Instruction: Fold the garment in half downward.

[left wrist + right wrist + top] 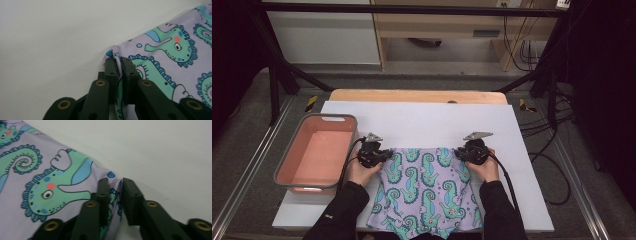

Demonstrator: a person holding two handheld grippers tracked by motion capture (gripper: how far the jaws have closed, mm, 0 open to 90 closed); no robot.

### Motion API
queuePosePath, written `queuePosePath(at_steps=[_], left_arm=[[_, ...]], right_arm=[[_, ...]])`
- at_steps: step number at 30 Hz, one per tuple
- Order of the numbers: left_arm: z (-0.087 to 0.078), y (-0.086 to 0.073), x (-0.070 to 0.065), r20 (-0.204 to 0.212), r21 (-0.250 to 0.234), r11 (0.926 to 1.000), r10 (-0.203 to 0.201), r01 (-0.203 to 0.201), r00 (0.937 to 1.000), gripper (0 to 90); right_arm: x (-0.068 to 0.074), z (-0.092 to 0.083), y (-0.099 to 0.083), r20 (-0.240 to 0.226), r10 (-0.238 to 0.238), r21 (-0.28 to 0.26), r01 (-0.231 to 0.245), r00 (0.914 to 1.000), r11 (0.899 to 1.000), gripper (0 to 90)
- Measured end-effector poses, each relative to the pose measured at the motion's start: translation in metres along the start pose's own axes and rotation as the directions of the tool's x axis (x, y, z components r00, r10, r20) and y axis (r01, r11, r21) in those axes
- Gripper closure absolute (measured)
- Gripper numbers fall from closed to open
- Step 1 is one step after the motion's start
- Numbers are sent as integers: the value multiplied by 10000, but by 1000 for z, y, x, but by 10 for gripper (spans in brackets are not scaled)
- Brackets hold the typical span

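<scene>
Both claws are closed on cloth: your left claw (382, 156) pinches the far left corner of the seahorse-print shorts (424, 192), your right claw (463, 153) the far right corner. That held far edge runs straight between them, left to right. From there the shorts lie flat on the white surface (422, 120), stretching back toward you.

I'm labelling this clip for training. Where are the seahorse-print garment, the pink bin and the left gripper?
seahorse-print garment (424, 187): high view, middle of the lilac fabric.
pink bin (332, 116): high view, grey far rim.
left gripper (119, 61): left gripper view, between its tips, shut on the garment's corner.
</scene>
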State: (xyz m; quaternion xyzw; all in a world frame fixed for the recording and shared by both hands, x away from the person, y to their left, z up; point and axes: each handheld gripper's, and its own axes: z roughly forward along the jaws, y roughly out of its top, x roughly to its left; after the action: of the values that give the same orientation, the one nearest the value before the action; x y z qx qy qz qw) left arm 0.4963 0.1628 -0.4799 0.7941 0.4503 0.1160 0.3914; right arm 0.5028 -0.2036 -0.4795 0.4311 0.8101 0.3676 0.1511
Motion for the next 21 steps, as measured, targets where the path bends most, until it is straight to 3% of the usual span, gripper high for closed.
queuePosePath(at_steps=[4, 7, 11, 15, 18, 21], left_arm=[[-3, 1, 0, 78, -235, 9997, -76, 78, 9999, 865], [-10, 5, 0, 62, -795, 9968, -113, 118, 9999, 868], [-11, 16, 0, -86, -1023, 9947, -143, 134, 9999, 869], [-3, 27, 1, -373, -1057, 9944, -113, 73, 9992, 869], [6, 31, 4, -460, -1033, 9944, -268, 219, 9986, 869], [14, 29, 8, -402, -778, 9959, -498, 465, 9979, 859]], right_arm=[[0, -1, 2, -177, 195, 94, -194, 9997, 9998, 858], [-4, -5, 4, -259, 413, -274, -420, 9988, 9987, 866], [-10, -11, 12, -97, 479, -814, -485, 9988, 9955, 870], [-14, -10, 23, 385, 302, -1041, -260, 9988, 9942, 870], [-20, -2, 25, 793, 247, -845, -180, 9965, 9963, 868], [-24, 6, 21, 853, 339, -640, -285, 9958, 9975, 859]])
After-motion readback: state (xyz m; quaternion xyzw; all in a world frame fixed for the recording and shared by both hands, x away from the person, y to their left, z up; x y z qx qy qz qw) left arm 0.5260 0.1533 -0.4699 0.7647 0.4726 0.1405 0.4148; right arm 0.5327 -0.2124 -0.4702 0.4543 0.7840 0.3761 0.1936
